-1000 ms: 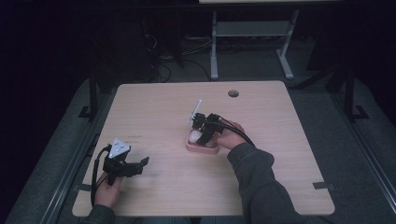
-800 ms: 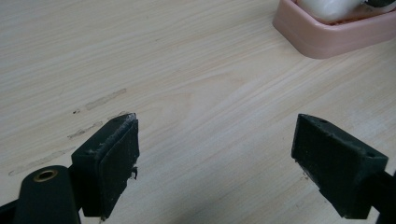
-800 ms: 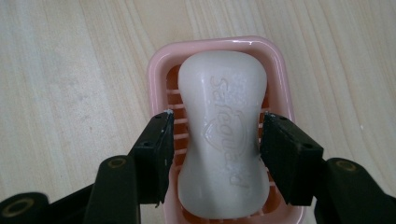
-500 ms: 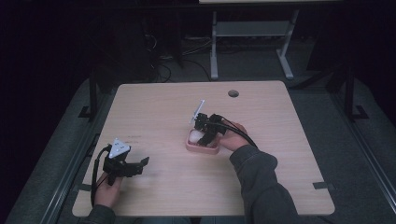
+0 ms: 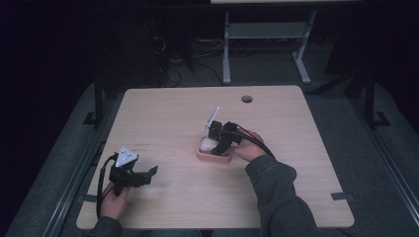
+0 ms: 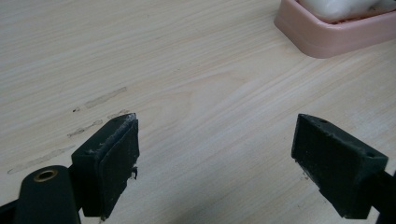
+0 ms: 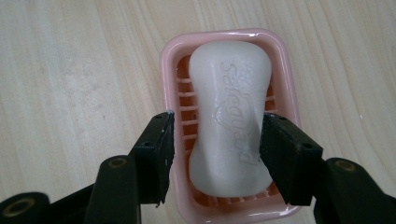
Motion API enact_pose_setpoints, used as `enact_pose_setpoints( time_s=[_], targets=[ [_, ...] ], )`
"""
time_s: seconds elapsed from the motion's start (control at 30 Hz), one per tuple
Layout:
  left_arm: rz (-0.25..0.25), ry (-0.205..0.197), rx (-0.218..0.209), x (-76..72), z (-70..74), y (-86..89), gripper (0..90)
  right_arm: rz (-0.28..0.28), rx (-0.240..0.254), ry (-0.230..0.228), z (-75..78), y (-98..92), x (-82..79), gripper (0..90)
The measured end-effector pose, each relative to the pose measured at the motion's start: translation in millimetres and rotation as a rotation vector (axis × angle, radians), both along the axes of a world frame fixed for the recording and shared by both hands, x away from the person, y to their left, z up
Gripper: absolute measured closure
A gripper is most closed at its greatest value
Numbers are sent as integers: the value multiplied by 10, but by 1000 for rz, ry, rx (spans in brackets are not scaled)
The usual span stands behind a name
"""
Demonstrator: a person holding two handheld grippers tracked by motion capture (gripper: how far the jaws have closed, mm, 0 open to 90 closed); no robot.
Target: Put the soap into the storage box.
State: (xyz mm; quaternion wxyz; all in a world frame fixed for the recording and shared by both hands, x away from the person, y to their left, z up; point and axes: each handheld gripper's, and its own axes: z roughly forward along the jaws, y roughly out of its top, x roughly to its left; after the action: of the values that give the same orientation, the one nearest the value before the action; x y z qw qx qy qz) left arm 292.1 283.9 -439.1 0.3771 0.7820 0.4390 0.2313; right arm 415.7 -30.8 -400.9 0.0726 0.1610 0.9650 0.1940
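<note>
A white bar of soap [image 7: 229, 84] with raised lettering lies in a pink slatted soap dish [image 7: 168, 60] near the middle of the wooden table [image 5: 296, 148]. My right gripper [image 7: 217, 140] points down over the dish, its jaws straddling the narrow waist of the soap. The right pad [image 7: 280, 154] sits against the soap's edge, while pink slats show in a gap beside the left pad [image 7: 161, 149]. From above, the right gripper [image 5: 217, 143] covers part of the soap [image 5: 206, 144] and the dish [image 5: 213, 158]. My left gripper [image 5: 148, 175] rests near the front left, open and holding nothing [image 6: 215, 140].
The pink dish [image 6: 327, 37] lies ahead and to the right of the left jaws. Faint scuff marks [image 6: 100, 97] streak the wood near them. A round cable hole [image 5: 246, 98] sits at the table's far edge. A white-legged stand [image 5: 226, 49] is on the floor beyond.
</note>
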Motion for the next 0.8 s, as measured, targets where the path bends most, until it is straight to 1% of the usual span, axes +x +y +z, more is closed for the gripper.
enact_pose_setpoints(
  time_s=[0.1, 0.17, 0.2, 0.27, 0.37, 0.6, 0.73, 0.8],
  targets=[
    [4, -3, -12, 3, 5, 10, 147, 2, -5, -1, 4, -5, -10, 443],
    [4, 0, -7, 5, 3, 13, 147, 0, -2, 1, 11, -11, -17, 443],
    [5, 6, -13, 7, -7, 6, 147, 5, -7, -2, 8, -16, -15, 441],
    [4, 7, -14, 7, -8, 1, 147, 3, -14, -7, 0, -20, -15, 439],
    [4, 6, -14, 7, -7, 2, 147, -2, -12, -1, 4, -26, -17, 440],
    [4, 8, -11, 8, -8, 5, 147, 3, -14, -8, 12, -32, -27, 445],
    [4, 4, -12, 6, -3, 8, 147, 1, 7, -23, 48, -61, -85, 446],
    [4, 4, -13, 5, -3, 6, 147, 2, 8, -25, 58, -77, -106, 447]
  ],
)
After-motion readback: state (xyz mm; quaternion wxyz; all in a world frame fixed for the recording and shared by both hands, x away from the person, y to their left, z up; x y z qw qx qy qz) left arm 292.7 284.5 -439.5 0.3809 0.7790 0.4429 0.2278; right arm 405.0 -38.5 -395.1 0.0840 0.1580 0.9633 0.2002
